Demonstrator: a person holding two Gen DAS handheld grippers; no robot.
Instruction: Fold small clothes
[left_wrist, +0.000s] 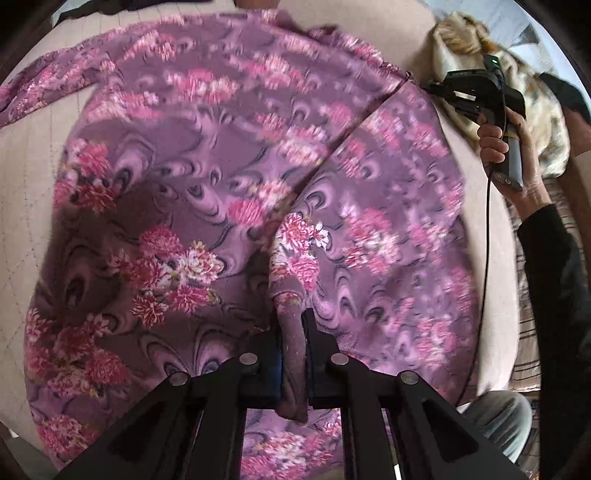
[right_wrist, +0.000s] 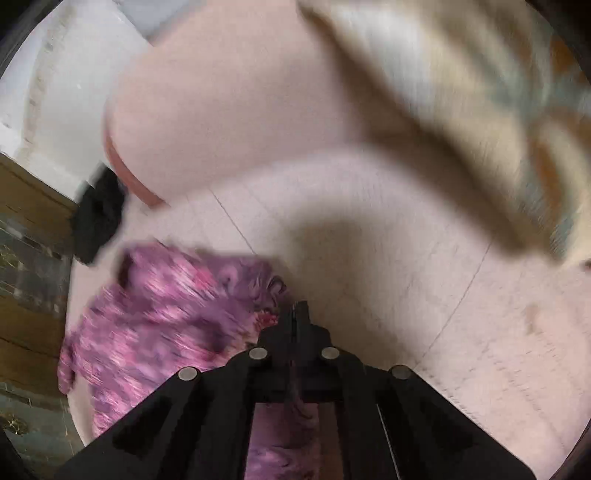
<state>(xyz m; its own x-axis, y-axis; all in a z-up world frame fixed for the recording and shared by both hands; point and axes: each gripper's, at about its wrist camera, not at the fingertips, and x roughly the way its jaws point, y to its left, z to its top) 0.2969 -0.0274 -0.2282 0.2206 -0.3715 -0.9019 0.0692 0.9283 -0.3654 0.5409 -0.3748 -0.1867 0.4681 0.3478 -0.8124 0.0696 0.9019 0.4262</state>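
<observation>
**Both grippers pinching the purple garment**

Now my left gripper (left_wrist: 293, 332) is clamped on a fold of the purple flowered garment (left_wrist: 229, 155), which lies spread over the pale pink quilted bed (left_wrist: 22, 177). My right gripper (right_wrist: 300, 314) is closed on its edge. A cream patterned cloth (right_wrist: 461, 110) is heaped near the garment, and a white wall (right_wrist: 62, 107) rises behind.

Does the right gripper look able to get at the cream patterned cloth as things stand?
Probably not at once: the right gripper seems shut on a corner of the purple floral garment and must let go first. Otherwise the pink cover up to the cream patterned cloth lies bare.
</observation>
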